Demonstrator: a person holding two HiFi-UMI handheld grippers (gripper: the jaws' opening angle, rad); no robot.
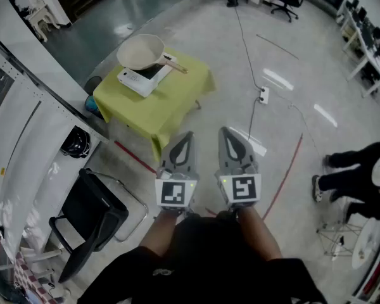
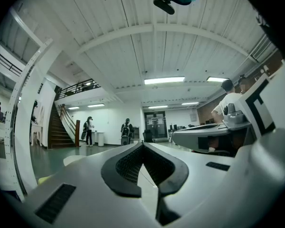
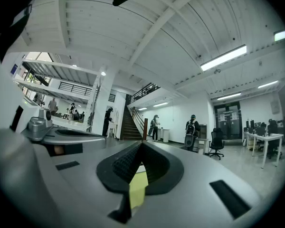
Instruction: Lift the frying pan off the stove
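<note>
Frying pan: round, shallow, smooth cream inside. It sits on the stove, a flat white rectangular slab with a dark top, near the far corner of the table. A yellow-green cloth drapes the table. The pan's long axis runs along its straight, wood-toned handle, which points right and slightly toward me, past the stove's edge. My left tongs and right tongs are both clenched on nothing, level, side by side, well apart from the table's near corner.
</note>
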